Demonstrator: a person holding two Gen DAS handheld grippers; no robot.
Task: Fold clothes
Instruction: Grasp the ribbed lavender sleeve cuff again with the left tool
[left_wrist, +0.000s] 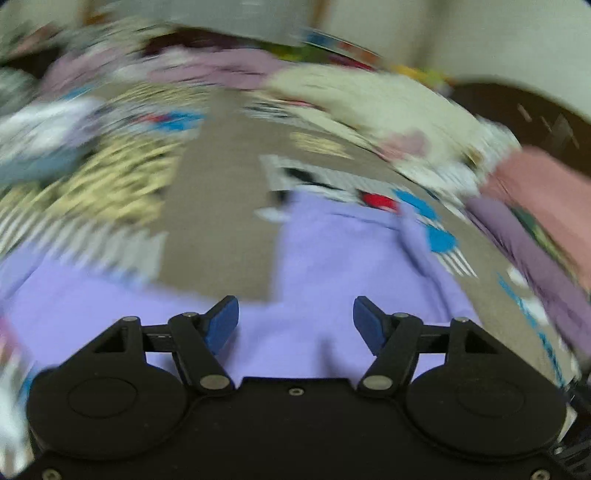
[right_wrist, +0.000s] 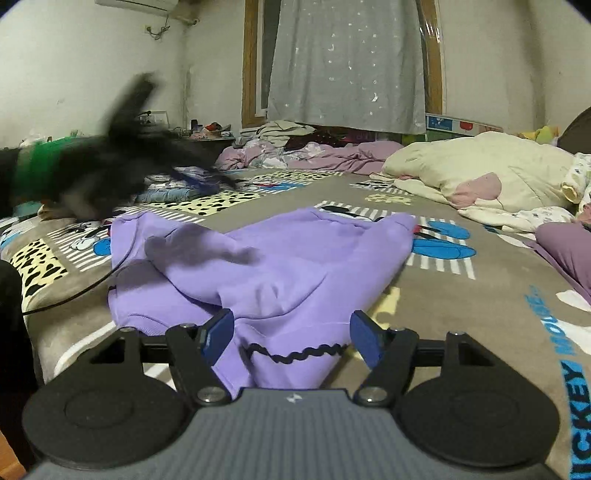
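A lilac hoodie (right_wrist: 266, 266) lies rumpled on the bed, partly folded over itself, with a black wavy cord (right_wrist: 295, 355) at its near edge. My right gripper (right_wrist: 291, 332) is open and empty, low over the hoodie's near edge. My left gripper (left_wrist: 295, 321) is open and empty above the same lilac hoodie (left_wrist: 332, 258); its view is heavily motion-blurred. In the right wrist view the left gripper (right_wrist: 122, 147) shows as a dark blur at the left, above the bed beyond the hoodie.
The bed has a grey cartoon-print sheet (right_wrist: 461, 295). A cream quilt (right_wrist: 480, 173) lies at the right, purple bedding (right_wrist: 332, 155) and clothes piles at the back. A thin black cable (right_wrist: 85, 291) runs across the left. A purple garment (right_wrist: 569, 247) lies far right.
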